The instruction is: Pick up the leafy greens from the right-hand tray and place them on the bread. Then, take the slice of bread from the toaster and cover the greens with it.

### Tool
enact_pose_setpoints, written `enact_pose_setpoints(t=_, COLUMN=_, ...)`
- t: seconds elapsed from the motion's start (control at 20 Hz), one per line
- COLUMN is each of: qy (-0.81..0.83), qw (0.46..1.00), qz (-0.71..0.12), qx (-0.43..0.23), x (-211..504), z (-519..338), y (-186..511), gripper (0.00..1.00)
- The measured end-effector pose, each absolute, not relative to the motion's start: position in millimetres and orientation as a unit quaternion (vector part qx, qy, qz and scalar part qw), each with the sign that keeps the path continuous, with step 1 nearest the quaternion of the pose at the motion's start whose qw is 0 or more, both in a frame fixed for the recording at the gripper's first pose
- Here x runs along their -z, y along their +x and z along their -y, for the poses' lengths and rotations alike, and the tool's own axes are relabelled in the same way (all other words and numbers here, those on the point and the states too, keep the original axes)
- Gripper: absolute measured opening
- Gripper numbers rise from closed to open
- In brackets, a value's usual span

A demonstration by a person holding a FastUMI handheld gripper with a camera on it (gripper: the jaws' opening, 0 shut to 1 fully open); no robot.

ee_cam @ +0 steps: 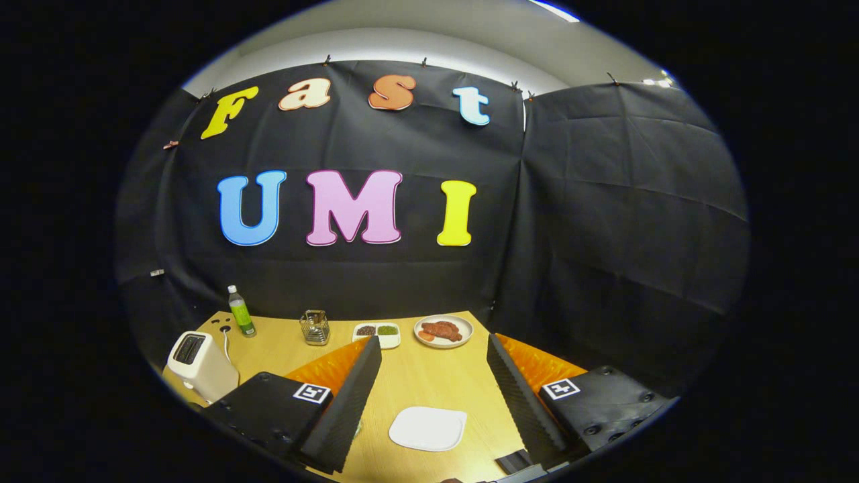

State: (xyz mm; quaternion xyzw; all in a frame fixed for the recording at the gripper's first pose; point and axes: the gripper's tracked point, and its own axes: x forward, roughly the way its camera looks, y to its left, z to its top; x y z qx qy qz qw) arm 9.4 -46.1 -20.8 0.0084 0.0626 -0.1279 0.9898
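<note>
Wooden, light-toned worktop [429, 379], seen from above and behind the hand-held gripper [433, 376], whose two ridged fingers stand wide apart with nothing between the pads.

Flat white rounded-square plate [428, 428]: lies on the worktop between the fingers, near their bases, touching neither; whether anything rests on it cannot be told.

White two-slot toaster [200, 364]: stands at the near left corner of the worktop, beside the left finger's housing; slots dark, contents not discernible; a thin cord runs behind it.

Small white two-compartment tray [377, 333]: sits just beyond the left fingertip; dark brown filling in its left compartment, leafy greens [387, 330] in its right compartment.

Round white plate of reddish-brown meat pieces [443, 331]: sits just right of the tray, beyond the gap between the fingers; an orange piece lies at its left side.

Small wire basket holder [315, 327]: stands left of the tray.

Clear plastic bottle with green label and white cap [241, 311]: upright at the far left edge, behind the toaster.
</note>
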Motion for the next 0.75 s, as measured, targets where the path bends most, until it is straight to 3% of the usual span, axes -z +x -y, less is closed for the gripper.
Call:
enact_pose_setpoints(t=0.45, qy=-0.016, qw=0.99, qz=-0.029, qx=0.139, x=-13, z=48, y=-4, gripper=0.98)
enact_pose_setpoints(t=0.75, qy=-0.025, qw=0.994, qz=-0.04, qx=0.101, x=-5, z=21, y=4, gripper=0.96)
